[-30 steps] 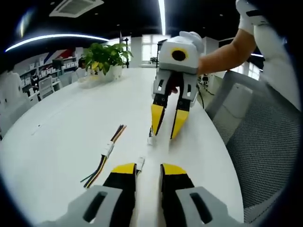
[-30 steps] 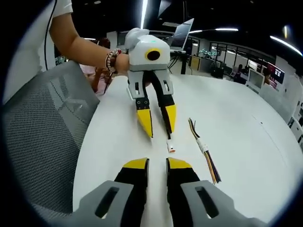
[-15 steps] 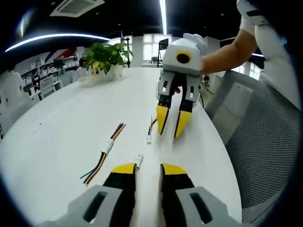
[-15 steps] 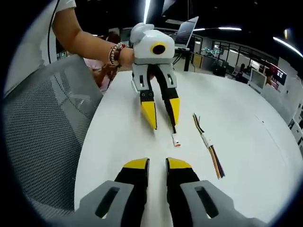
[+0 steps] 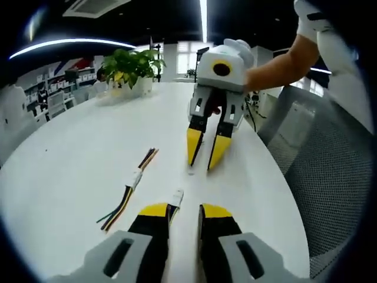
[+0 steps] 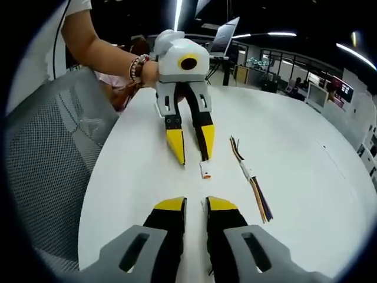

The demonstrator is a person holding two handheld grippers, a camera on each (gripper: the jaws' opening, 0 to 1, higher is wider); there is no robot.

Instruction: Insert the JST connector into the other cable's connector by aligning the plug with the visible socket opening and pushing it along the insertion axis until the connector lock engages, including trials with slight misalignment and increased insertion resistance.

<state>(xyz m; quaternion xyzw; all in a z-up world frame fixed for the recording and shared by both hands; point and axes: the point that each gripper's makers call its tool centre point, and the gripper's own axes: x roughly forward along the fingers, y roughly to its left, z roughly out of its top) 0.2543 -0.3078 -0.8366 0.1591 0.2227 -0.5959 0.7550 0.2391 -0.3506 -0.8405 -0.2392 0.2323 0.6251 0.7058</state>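
Observation:
A white JST connector (image 5: pixel 176 197) lies on the white table (image 5: pixel 70 153), just off the tip of my left gripper's (image 5: pixel 178 210) left jaw, its wires running back along that jaw. The left gripper is open and holds nothing. In the right gripper view the same connector (image 6: pixel 205 170) sits below one fingertip of the left gripper (image 6: pixel 191 150). A longer multi-coloured cable (image 5: pixel 126 197) with a white connector body (image 5: pixel 135 177) lies to the left. My right gripper (image 5: pixel 205 154) faces mine, tips down near the table, open. A tiny white piece (image 5: pixel 189 172) peeks out by its tip.
A grey mesh chair (image 5: pixel 330 171) stands at the table's right edge, also seen in the right gripper view (image 6: pixel 47 153). A potted plant (image 5: pixel 132 65) stands at the far end. A laptop (image 6: pixel 227 35) sits at the back. A person's arm (image 5: pixel 277 62) holds the right gripper.
The right gripper has come slightly nearer and lower, now covering most of the small white piece that showed plainly before. Both grippers stay open; the cables lie as they did.

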